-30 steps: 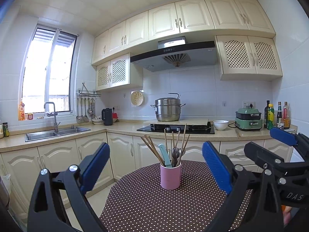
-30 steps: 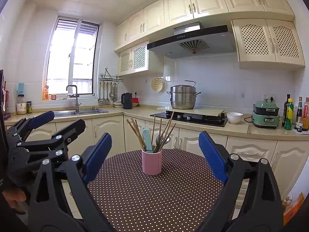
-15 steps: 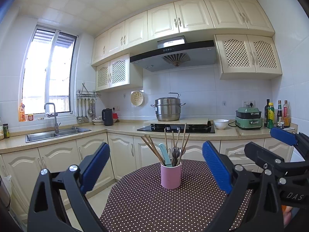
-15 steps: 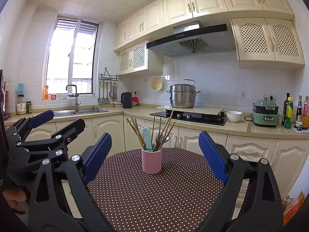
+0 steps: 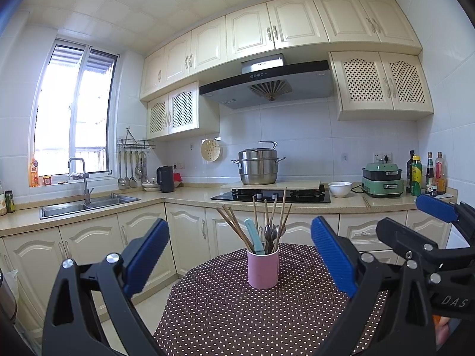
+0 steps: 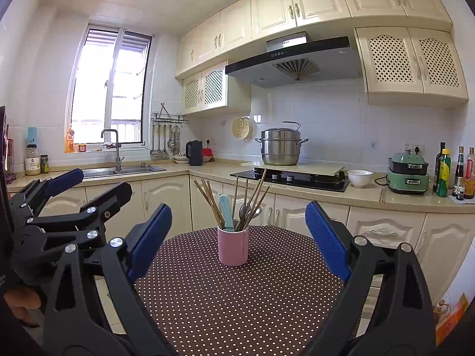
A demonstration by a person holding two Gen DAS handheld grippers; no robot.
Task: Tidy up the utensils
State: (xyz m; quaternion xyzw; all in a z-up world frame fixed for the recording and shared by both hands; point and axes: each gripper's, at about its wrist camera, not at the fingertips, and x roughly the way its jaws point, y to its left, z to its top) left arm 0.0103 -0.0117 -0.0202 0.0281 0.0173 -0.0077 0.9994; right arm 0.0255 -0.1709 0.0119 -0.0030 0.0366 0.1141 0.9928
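**A:** Start with what's closest to you. Your left tongs [image 5: 237,255] are spread wide with nothing between the blue pads, and your right tongs [image 6: 239,237] are spread just as wide and equally empty. Both hang above the near part of the desk [image 6: 237,302], side by side, touching nothing.

**B:** So where does the work lie from there?

**A:** Straight ahead of both. The pink cup [image 5: 263,268] stands upright on the dotted cloth, farther in along the desk, and it sits almost dead centre between the pads in each wrist view. Neither hand looks clearly nearer to me; I'd judge the reach as even.

**B:** And the utensils themselves?

**A:** They stand in the cup with their long axes roughly vertical, fanning out at the top. The chopsticks [image 5: 234,227] lean out to the left, the teal handle [image 5: 254,236] rises just left of centre, the metal spoons [image 5: 270,233] sit low in the middle, and more thin sticks lean right. You'd likely come in from above or pinch across a shaft, so the left-leaning chopsticks suit your left hand.

**B:** Room to move?

**A:** Bare cloth surrounds the cup on every side you can see. The desk's rounded edge falls away to the floor on the left, and the kitchen counter [image 5: 184,197] stands well beyond.
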